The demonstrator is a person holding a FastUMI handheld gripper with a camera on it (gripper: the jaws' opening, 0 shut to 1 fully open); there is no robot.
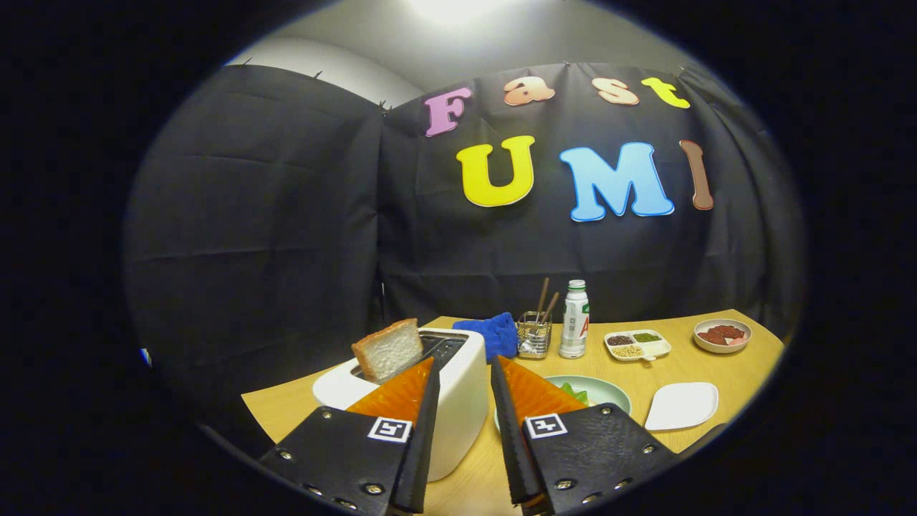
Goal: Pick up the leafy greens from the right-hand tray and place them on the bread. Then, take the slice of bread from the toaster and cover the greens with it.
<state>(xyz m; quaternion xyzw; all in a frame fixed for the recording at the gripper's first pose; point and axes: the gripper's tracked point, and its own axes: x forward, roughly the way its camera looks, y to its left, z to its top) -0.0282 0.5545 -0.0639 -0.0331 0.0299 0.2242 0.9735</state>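
1. While the gripper (464, 365) is being held with fingers spread and gripping nothing, the toaster (458, 401) is standing near the table's (723, 362) left edge.
2. A bread slice (388, 350) is sticking up, tilted, from its slot.
3. Leafy greens (575, 393) are being carried on a green plate (609, 390) beside it.

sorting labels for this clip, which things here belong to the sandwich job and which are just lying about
Job: open gripper; tan bread slice in white toaster; leafy greens on pale green plate.

Lying about: blue cloth, metal utensil holder, white bottle, divided bean tray, bowl of red pieces, empty white square dish.
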